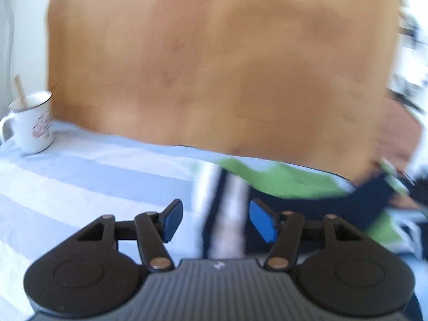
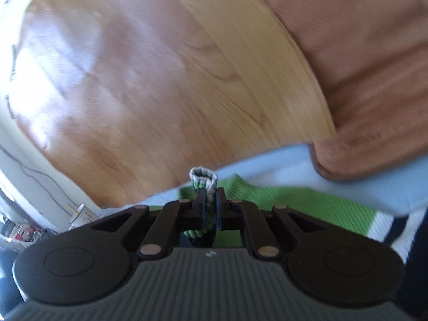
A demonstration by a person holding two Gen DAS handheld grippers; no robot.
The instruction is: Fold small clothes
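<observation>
A small green garment with white and navy stripes lies on the light blue striped sheet. Its striped part runs between the blue pads of my left gripper, which stands open; the pads do not press the cloth. In the right wrist view, my right gripper is shut on a bunched edge of the garment, and a green and white fold pokes up above the fingertips. More of the green cloth spreads out to the right behind it. Both views are blurred.
A wooden headboard rises right behind the sheet. A white mug with a wooden stick in it stands at the left by the headboard. A brown pillow lies at the right against the headboard.
</observation>
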